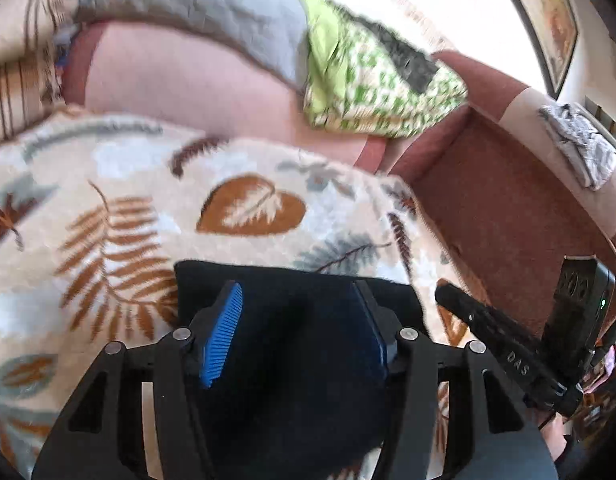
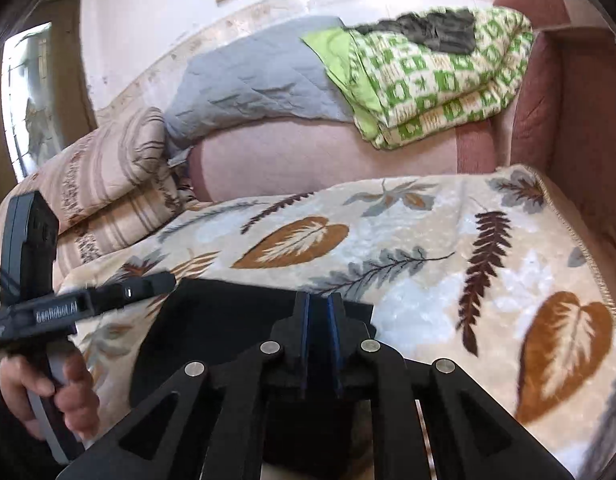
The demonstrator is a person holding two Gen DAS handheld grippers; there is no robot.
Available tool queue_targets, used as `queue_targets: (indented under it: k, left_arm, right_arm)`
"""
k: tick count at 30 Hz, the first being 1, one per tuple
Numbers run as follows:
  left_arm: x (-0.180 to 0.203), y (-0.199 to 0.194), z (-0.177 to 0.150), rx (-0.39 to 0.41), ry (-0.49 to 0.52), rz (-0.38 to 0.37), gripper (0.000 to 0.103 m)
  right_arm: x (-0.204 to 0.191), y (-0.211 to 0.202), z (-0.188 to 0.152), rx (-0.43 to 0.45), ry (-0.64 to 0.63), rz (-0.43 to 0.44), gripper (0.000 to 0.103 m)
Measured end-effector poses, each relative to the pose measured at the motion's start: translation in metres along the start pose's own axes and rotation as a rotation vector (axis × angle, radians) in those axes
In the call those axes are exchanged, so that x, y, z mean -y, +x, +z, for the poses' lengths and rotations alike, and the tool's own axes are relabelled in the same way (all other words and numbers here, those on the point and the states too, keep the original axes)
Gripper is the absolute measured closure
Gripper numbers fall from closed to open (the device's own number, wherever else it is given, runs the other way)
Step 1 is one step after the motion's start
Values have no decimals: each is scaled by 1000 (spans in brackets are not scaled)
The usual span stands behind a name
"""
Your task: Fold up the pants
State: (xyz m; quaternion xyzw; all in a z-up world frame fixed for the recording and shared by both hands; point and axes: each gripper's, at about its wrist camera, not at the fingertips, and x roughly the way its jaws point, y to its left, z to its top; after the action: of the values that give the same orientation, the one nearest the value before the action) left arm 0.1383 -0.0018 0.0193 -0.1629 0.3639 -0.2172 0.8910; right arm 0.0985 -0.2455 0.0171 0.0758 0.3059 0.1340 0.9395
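Although fabric detail is lost in shadow, the black pants lie as a compact, straight-edged rectangle on the leaf-print blanket, which suggests most folds are done. Left gripper hovers over the pants with its blue pads set wide apart, holding nothing. Right gripper has its pads nearly together at the pants' far edge; whether cloth is pinched between them cannot be told. Remaining work appears limited to a final fold or release. Beyond lie a green checked quilt and striped pillow.
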Motion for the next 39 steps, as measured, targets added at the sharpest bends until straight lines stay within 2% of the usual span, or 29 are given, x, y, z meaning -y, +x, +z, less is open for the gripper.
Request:
queue_targets:
  k: [1, 3, 5, 6, 9, 14, 16, 19, 21, 23, 26, 27, 29, 30, 31, 33, 36, 37, 39]
  left_arm:
    - [-3, 8, 1, -10, -2, 17, 49]
    - [-8, 23, 2, -43, -14, 30, 49]
    - [-16, 42, 1, -103, -41, 70, 50]
    - [-19, 47, -2, -124, -33, 83, 53]
    - [-17, 54, -5, -137, -3, 102, 53]
    - [-20, 52, -5, -134, -14, 79, 53]
    - [-21, 44, -2, -106, -37, 52, 53]
    - [-15, 16, 2, -50, -83, 22, 53]
    - [-1, -4, -1, -30, -66, -33, 53]
    - [14, -10, -10, -56, -20, -41, 52]
    - [24, 7, -39, -170, 17, 40, 48]
    - [26, 18, -51, -186, 49, 87, 48]
    - [42, 24, -55, -157, 166, 145, 40]
    - [47, 27, -55, -167, 181, 128, 27]
    - [48, 25, -54, -156, 178, 115, 25]
    - [47, 13, -53, -121, 158, 73, 25]
    - [42, -5, -52, -100, 118, 45, 25]
    - [41, -9, -53, -92, 116, 51, 25]
    - [38, -2, -56, -98, 139, 80, 25]
  right_arm:
    - [0, 10, 1, -23, -9, 24, 95]
    - [-3, 29, -2, -73, -55, -7, 96]
    - [3, 63, -13, -210, -58, -86, 98]
    - [8, 67, -18, -205, -35, -79, 99]
    - [15, 72, -16, -222, 3, -59, 100]
    - [19, 65, -17, -189, 25, -31, 100]
    - [18, 54, -11, -147, 38, -25, 99]
    - [-3, 12, -5, -58, 2, -4, 95]
    - [-18, -7, -7, -47, -41, -9, 95]
    - [-29, -16, -18, -100, -80, -50, 95]
    - [-25, 2, -46, -255, -85, -75, 95]
    - [-25, 5, -49, -253, -97, -71, 95]
    - [-28, 4, -47, -239, -118, -78, 96]
    - [-26, 2, -47, -232, -103, -72, 96]
    - [-24, -1, -47, -220, -76, -63, 96]
    - [-23, -16, -47, -176, -42, -45, 95]
    - [-31, -39, -46, -107, -74, -52, 95]
    - [-31, -37, -49, -119, -78, -75, 93]
    - [-22, -15, -59, -222, -55, -82, 93]
